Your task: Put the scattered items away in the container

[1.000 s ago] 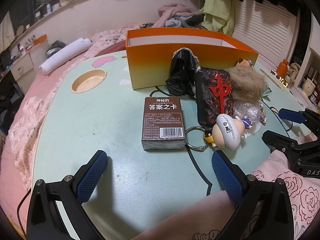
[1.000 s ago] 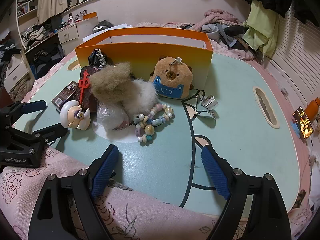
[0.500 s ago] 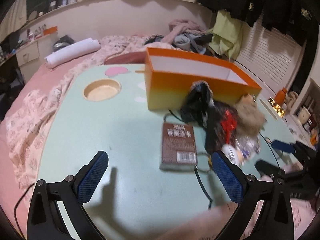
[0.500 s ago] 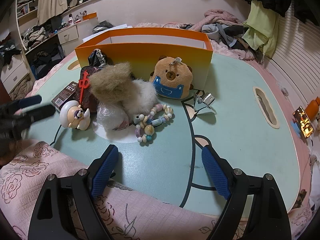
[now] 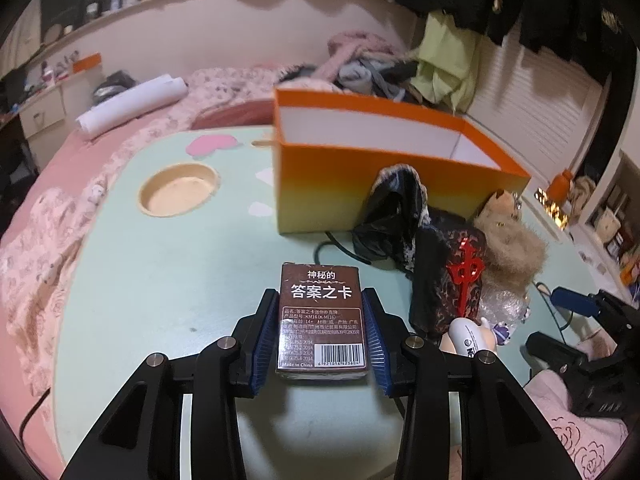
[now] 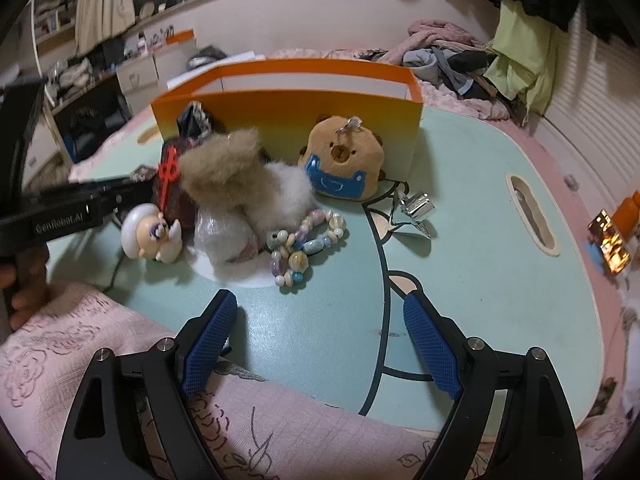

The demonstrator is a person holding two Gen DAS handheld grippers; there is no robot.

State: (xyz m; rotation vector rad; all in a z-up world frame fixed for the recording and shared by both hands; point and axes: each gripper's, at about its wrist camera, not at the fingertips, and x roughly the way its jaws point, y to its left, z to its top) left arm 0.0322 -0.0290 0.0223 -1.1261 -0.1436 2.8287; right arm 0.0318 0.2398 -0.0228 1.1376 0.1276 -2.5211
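Brown cardboard card box [image 5: 322, 322]: clamped by its long sides in left tool [image 5: 322, 338], whose jaws have just closed, ready for carrying to orange open-topped cardboard container [image 5: 360, 168] beyond. Right tool [image 6: 320, 344] idle, jaws apart, over mint-green bench [image 6: 480, 280].

The left hand-held gripper [image 5: 322, 334] is pitched down toward the bench, and its jaws have just been closed in on the brown card box [image 5: 321, 320]: both blue pads [image 5: 267, 340] are pressed flat against the box's long sides, so it's properly clamped. From the right wrist view, the left unit's black body is seen stretched in from the left edge, with part of a hand [image 6: 22, 276] wrapped around its grip down low. The right hand-held gripper [image 6: 320, 336] is angled downward too, jaws spread wide with nothing held between them, parked over a pink rose-print cloth.
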